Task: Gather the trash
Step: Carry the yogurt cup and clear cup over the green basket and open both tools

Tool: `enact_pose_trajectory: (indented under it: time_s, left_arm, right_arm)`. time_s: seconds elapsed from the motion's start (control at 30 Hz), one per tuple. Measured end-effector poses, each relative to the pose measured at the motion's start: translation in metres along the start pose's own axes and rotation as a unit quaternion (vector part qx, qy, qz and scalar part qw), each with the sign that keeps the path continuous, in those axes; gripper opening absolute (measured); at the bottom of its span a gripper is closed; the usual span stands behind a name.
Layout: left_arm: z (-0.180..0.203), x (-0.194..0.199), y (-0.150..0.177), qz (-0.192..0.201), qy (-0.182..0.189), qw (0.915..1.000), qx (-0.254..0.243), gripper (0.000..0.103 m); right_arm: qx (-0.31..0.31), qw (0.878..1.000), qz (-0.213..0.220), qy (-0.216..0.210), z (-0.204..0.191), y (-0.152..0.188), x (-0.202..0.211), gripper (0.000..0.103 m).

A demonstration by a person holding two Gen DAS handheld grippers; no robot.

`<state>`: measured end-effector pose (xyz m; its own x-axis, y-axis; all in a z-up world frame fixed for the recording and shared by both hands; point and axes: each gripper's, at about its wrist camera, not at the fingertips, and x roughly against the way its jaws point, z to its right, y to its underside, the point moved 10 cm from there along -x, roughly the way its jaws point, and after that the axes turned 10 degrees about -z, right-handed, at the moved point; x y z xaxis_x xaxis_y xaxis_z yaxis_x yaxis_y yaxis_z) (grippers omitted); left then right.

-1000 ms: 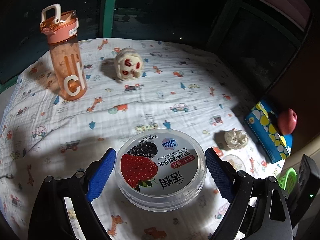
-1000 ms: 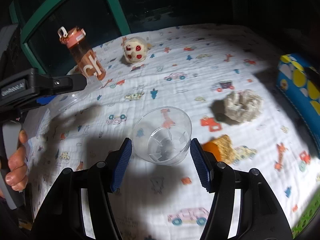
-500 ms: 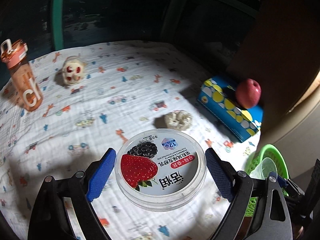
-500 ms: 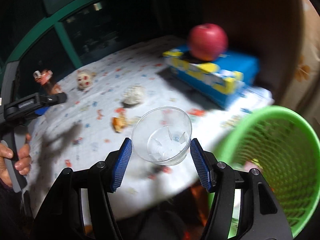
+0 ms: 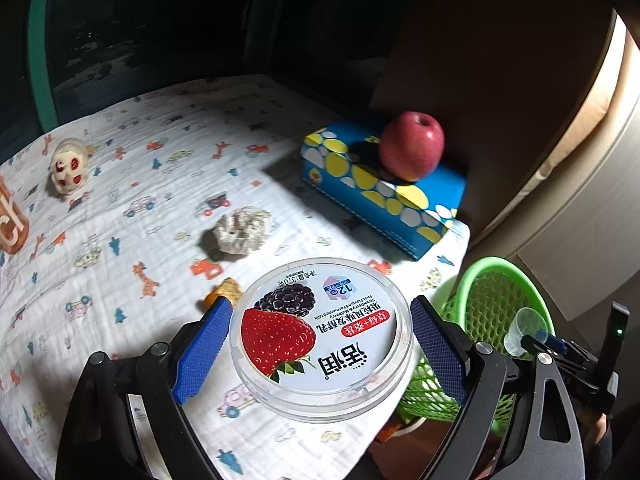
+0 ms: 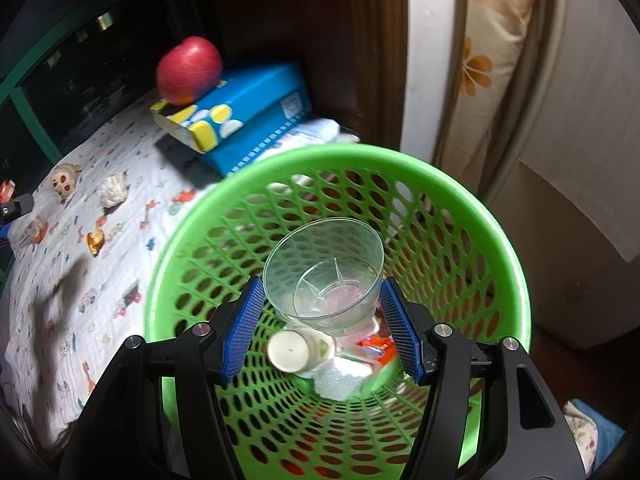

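Observation:
My left gripper [image 5: 320, 340] is shut on a round yogurt tub [image 5: 320, 336] with a strawberry lid, held above the table's near right corner. My right gripper [image 6: 322, 320] is shut on a clear plastic cup [image 6: 324, 276], which hangs over the mouth of a green mesh basket [image 6: 400, 168]. Inside the basket lie a small white bottle [image 6: 290, 350], a white lump and a red wrapper [image 6: 376, 350]. The left wrist view shows the same cup [image 5: 524, 330] over the basket [image 5: 500, 280] beside the table. A crumpled tissue [image 5: 244, 230] and an orange scrap [image 5: 226, 290] lie on the printed cloth.
A red apple [image 5: 412, 146] sits on a blue box with yellow and white spots [image 5: 380, 184] at the table's right edge. A pale round toy [image 5: 68, 166] and an orange bottle [image 5: 12, 224] stand at the left. A wall and curtain rise behind the basket.
Both grippers have swung right, off the middle of the table. The cup now hangs over the basket, and the tub has come near the table's right corner. Both grips are unchanged.

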<state>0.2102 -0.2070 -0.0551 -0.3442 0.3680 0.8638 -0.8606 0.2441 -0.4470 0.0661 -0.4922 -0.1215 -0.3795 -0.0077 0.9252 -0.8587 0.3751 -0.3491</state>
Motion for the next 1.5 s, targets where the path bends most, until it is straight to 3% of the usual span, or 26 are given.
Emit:
enact_pose_trajectory:
  time_s: [0.2, 0.5, 0.97, 1.27, 1.5]
  left_arm:
    - [0.035, -0.008, 0.000, -0.011, 0.009, 0.9995, -0.029, 0.087]
    - [0.102, -0.030, 0.006, -0.034, 0.030, 0.9956, -0.082, 0.087]
    - [0.210, -0.087, 0.038, -0.089, 0.064, 0.9795, -0.169, 0.087]
    - [0.247, -0.115, 0.055, -0.124, 0.089, 0.9692, -0.193, 0.088]
    - [0.250, -0.111, 0.057, -0.118, 0.100, 0.9691, -0.192, 0.091]
  right_arm:
    - [-0.014, 1.000, 0.006, 0.021, 0.027, -0.001, -0.005, 0.062]
    - [-0.034, 0.999, 0.041, 0.010, 0.047, -0.001, 0.019, 0.068]
    - [-0.068, 0.993, 0.099, -0.013, 0.068, 0.013, 0.076, 0.071]
    - [-0.093, 0.990, 0.105, -0.020, 0.082, 0.023, 0.083, 0.071]
    - [-0.093, 0.990, 0.106, -0.026, 0.080, 0.025, 0.084, 0.071]
